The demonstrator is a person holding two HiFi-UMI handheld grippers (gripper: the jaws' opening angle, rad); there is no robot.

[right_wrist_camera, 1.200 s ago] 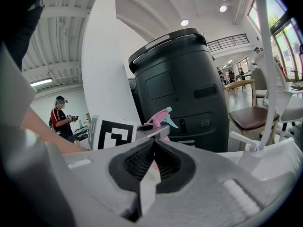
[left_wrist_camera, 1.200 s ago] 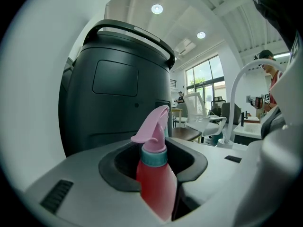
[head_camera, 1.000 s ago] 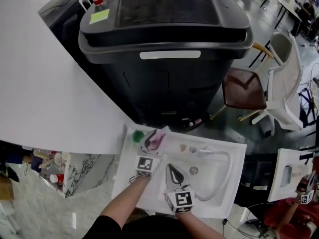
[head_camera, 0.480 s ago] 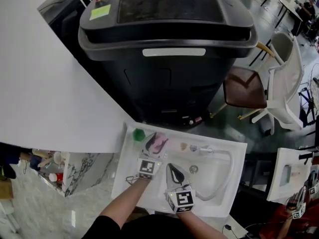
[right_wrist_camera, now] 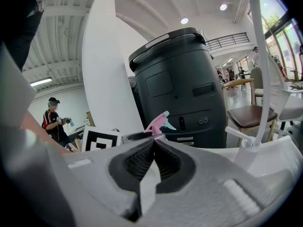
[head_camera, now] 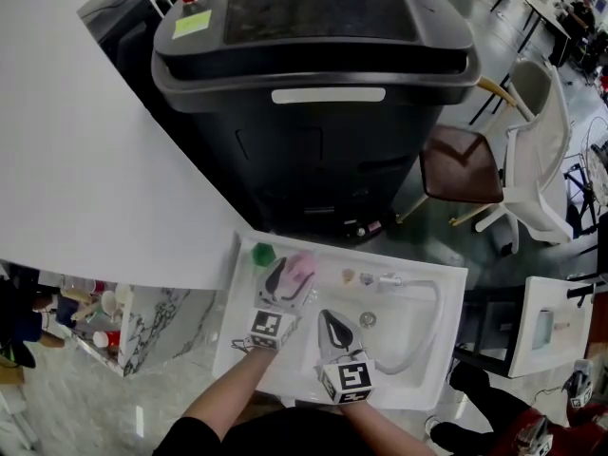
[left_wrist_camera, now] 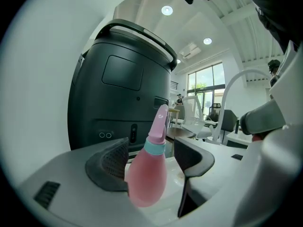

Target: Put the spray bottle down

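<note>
The pink spray bottle (head_camera: 300,268) with a teal collar stands upright on the back left ledge of the white sink (head_camera: 418,373). In the left gripper view the bottle (left_wrist_camera: 147,174) rises between the two dark pads. My left gripper (head_camera: 285,279) is around it with its jaws opening, and a gap shows beside the right pad (left_wrist_camera: 191,157). My right gripper (head_camera: 332,326) hovers over the basin, shut with nothing in it. From the right gripper view (right_wrist_camera: 154,162) the bottle's nozzle (right_wrist_camera: 160,122) peeks above the closed pads.
A big black bin-shaped machine (head_camera: 313,93) stands just behind the sink. A white wall panel (head_camera: 85,160) fills the left. A small green object (head_camera: 263,252) sits at the sink's back left corner, and a faucet (head_camera: 389,281) with a white hose at the back. A brown chair (head_camera: 463,164) stands to the right.
The left jaws have spread away from the pink bottle and the left gripper has drawn back a little toward me. The bottle stays standing on the ledge. The right gripper has not moved.
</note>
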